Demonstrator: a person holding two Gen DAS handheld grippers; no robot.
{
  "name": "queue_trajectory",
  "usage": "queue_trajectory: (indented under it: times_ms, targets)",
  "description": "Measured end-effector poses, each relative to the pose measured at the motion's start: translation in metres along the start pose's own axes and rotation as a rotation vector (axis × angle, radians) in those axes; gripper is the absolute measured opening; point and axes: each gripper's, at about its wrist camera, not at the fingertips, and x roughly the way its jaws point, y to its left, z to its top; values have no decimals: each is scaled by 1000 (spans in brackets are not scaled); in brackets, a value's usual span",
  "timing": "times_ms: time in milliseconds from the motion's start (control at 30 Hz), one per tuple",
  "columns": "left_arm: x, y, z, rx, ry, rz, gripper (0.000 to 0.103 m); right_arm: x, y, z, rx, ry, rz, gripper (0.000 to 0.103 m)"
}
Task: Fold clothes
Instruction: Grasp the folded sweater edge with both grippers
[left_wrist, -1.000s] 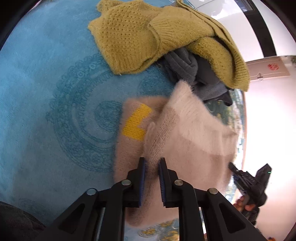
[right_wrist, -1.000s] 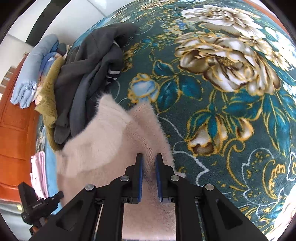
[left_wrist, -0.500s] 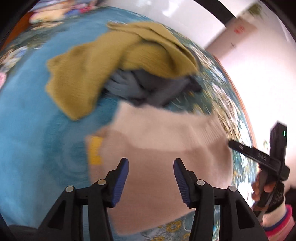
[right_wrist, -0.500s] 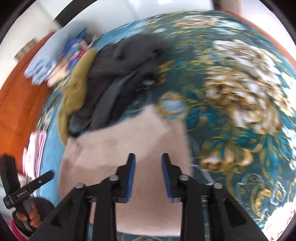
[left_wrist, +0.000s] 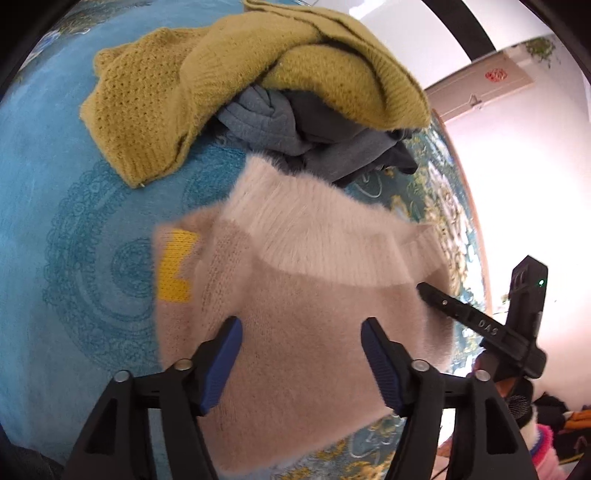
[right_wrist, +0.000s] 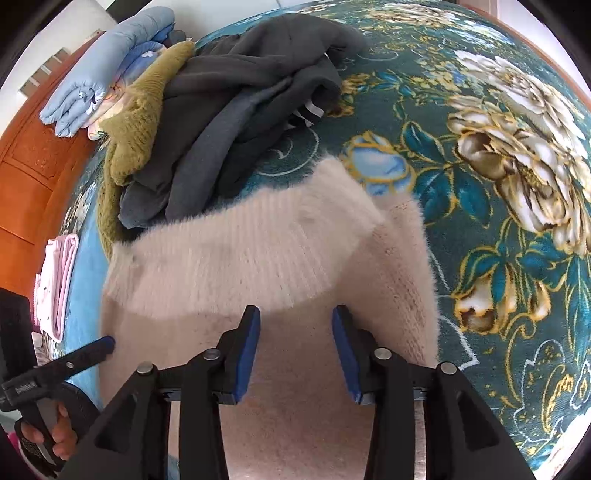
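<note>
A fuzzy pale pink sweater (left_wrist: 295, 302) with a yellow patch (left_wrist: 175, 264) lies folded on the blanket. It also shows in the right wrist view (right_wrist: 258, 258). Its ribbed hem is folded over the body. My left gripper (left_wrist: 301, 332) is open and empty just above the sweater's near part. My right gripper (right_wrist: 295, 321) is open and empty above the same sweater. Each gripper shows at the edge of the other's view, the right one (left_wrist: 480, 325) and the left one (right_wrist: 70, 363).
A mustard knit sweater (left_wrist: 221, 81) and dark grey garments (right_wrist: 240, 110) lie heaped behind the pink sweater. Folded light blue (right_wrist: 107, 62) and pink (right_wrist: 57, 280) items lie at the left. The floral teal blanket (right_wrist: 498, 184) spreads to the right.
Both grippers were shut on the pink sweater's edge and have opened and let it go. The sweater's raised part now lies folded over its body.
</note>
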Motion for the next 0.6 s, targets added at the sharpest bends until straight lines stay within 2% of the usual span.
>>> queue_trajectory:
  times_ms: [67,133,200,233,333,433,467,600]
  targets:
    - [-8,2,-3,-9,-51,4,73,-12,-2,-4,18,-39,28,44]
    - [-15,8,-3,-33,-89,10,89,-24,-5,-9,40,-82,62,53]
    - [-22,20,-2,-83,-104,17,90,-37,-14,-15,70,-126,81,64]
    - [-23,27,-1,-118,-108,24,90,-42,-21,-17,88,-144,89,65]
    - [-15,55,3,-280,-69,41,90,-51,-48,-25,159,-164,130,65]
    - [3,75,4,-404,-16,12,90,-54,-77,-34,259,-159,129,72]
    - [8,76,5,-412,-4,11,90,-52,-87,-37,299,-153,143,76]
    - [24,70,7,-375,43,36,90,-33,-124,-45,454,-108,237,77]
